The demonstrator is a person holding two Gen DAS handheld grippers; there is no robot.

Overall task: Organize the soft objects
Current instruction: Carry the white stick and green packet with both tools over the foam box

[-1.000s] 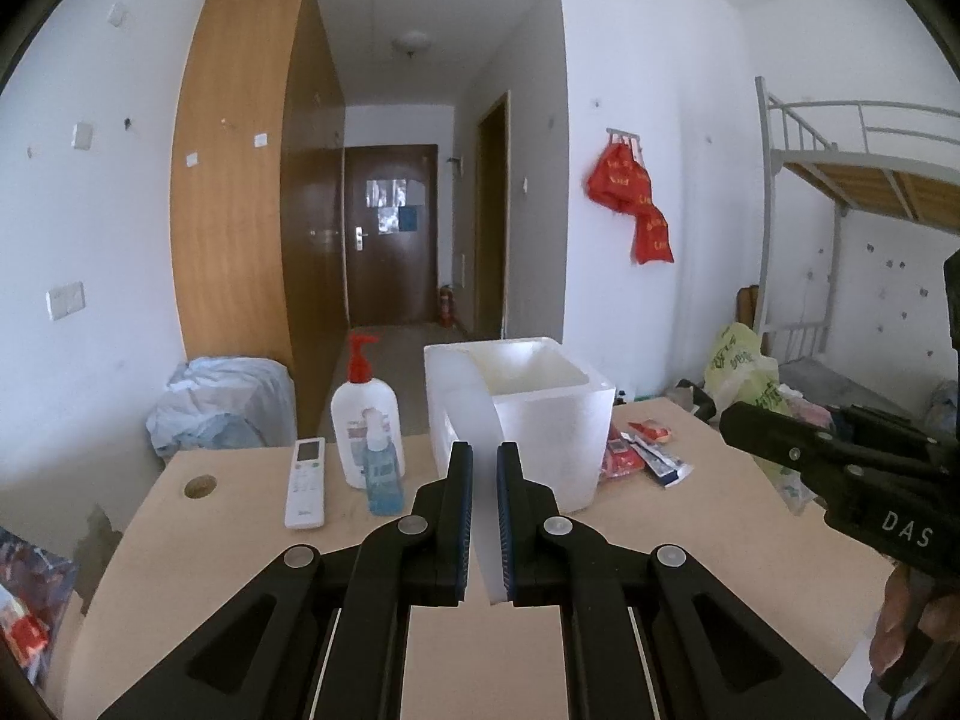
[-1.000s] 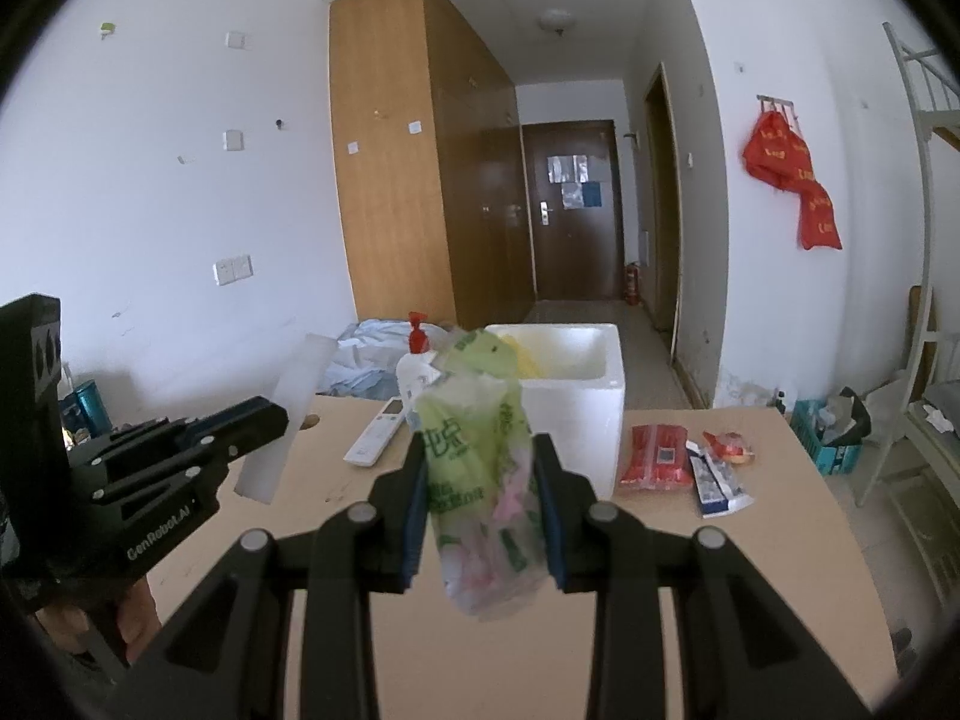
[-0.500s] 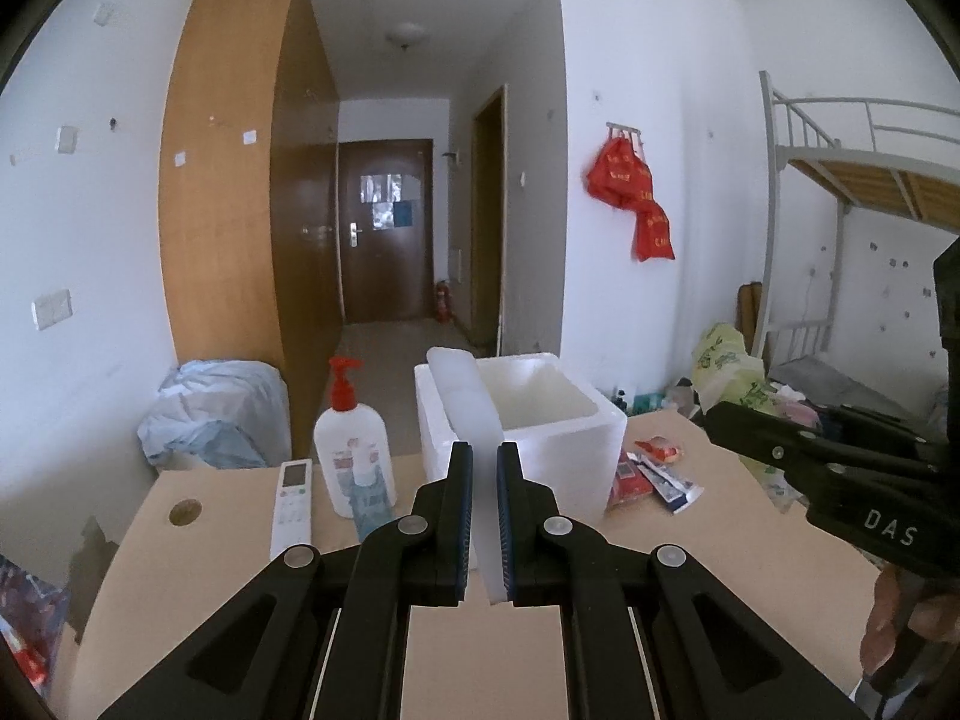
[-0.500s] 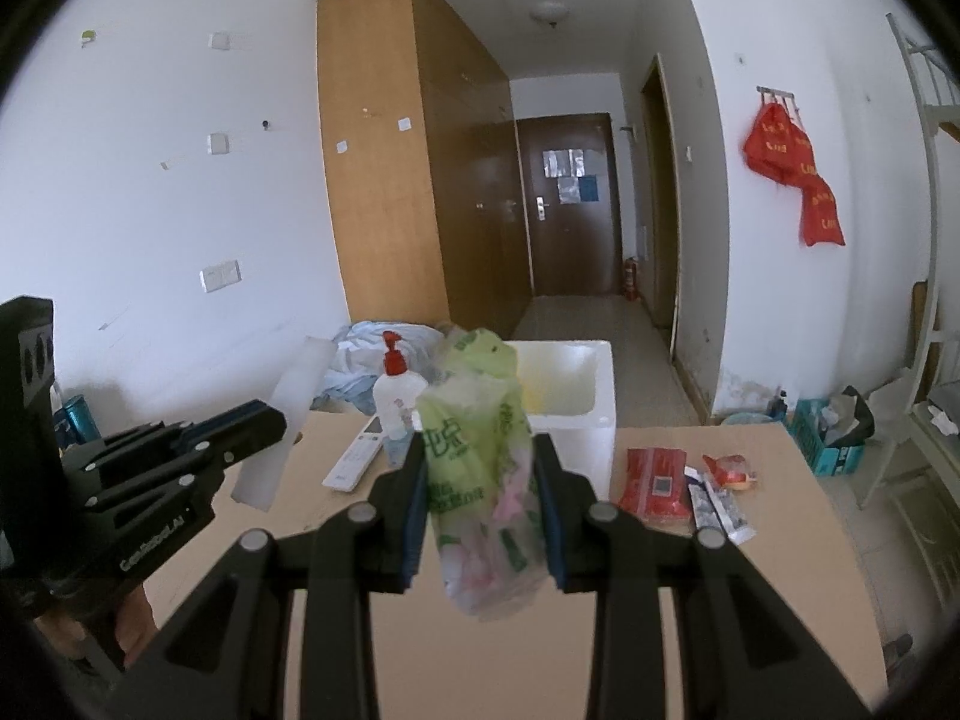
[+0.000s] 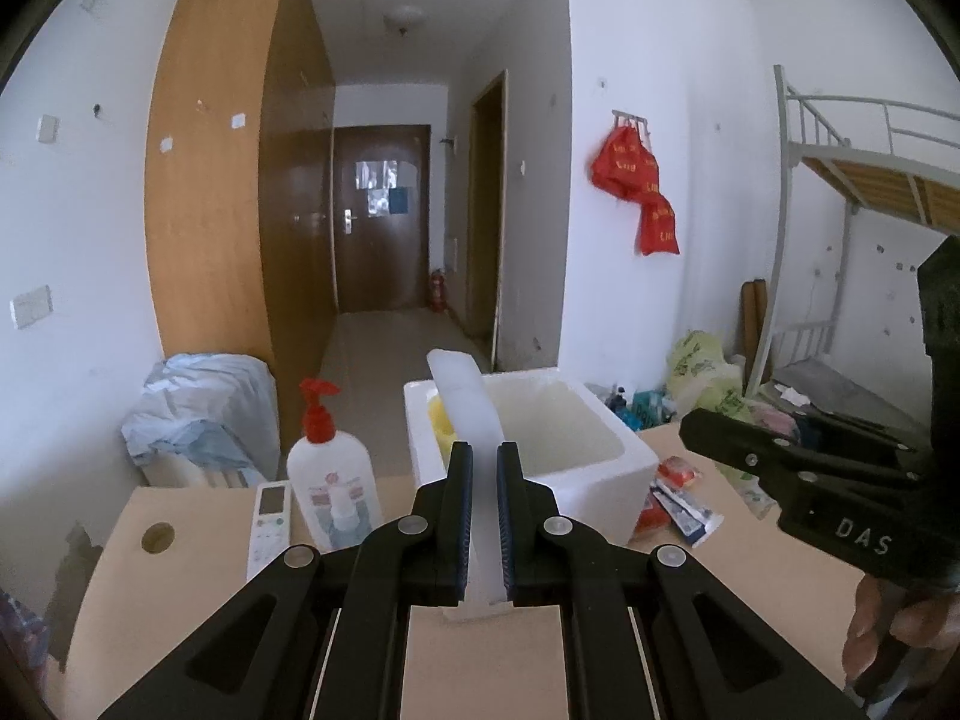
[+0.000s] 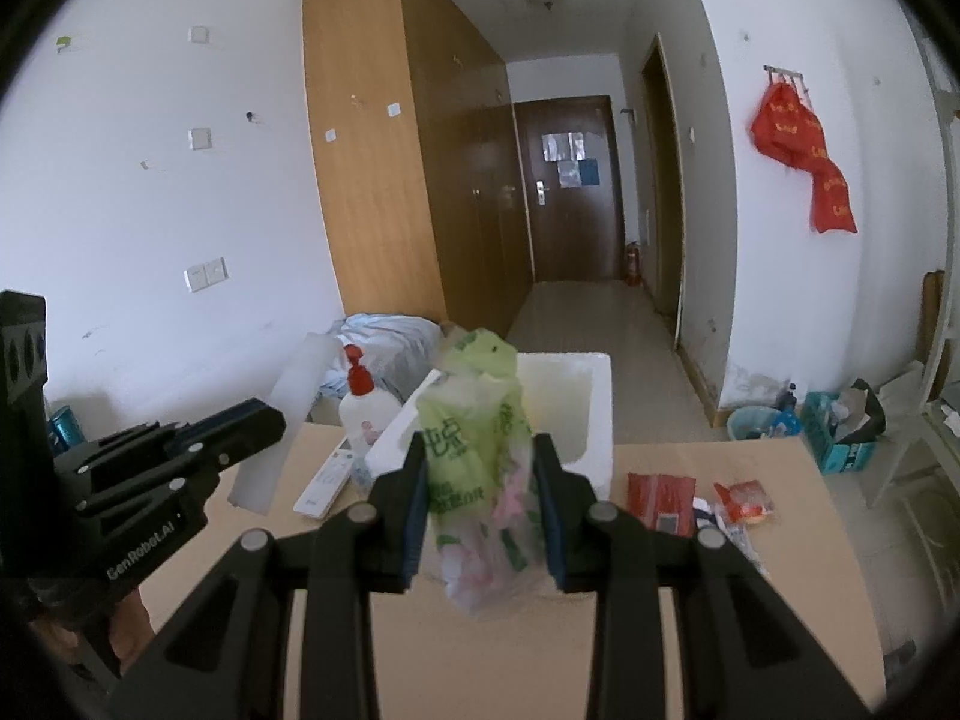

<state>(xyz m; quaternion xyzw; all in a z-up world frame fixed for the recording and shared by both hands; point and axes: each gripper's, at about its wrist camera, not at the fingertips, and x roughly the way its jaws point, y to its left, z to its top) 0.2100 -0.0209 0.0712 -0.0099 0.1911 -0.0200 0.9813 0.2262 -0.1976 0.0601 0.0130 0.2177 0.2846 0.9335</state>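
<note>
My left gripper [image 5: 483, 456] is shut on a thin white foam lid [image 5: 465, 396], held on edge and sticking out ahead toward the open white foam box [image 5: 606, 480]. Something yellow [image 5: 441, 420] lies inside the box. My right gripper [image 6: 480, 450] is shut on a green printed plastic bag [image 6: 474, 438] with soft pink contents, held above the table just short of the foam box [image 6: 600, 408]. In the right wrist view, the left gripper [image 6: 270, 420] and its foam lid [image 6: 294, 396] sit at the left.
On the wooden table [image 5: 180, 570], a pump bottle [image 5: 333, 480] and a white remote [image 5: 270, 516] stand left of the box. Red packets [image 6: 660, 495] lie to its right. A bunk bed [image 5: 840, 180] stands at the right and a blue-grey bundle [image 5: 198, 408] beyond the table's far left.
Both grippers have moved forward toward the foam box, still holding the lid and the bag. The box's inside now shows more.
</note>
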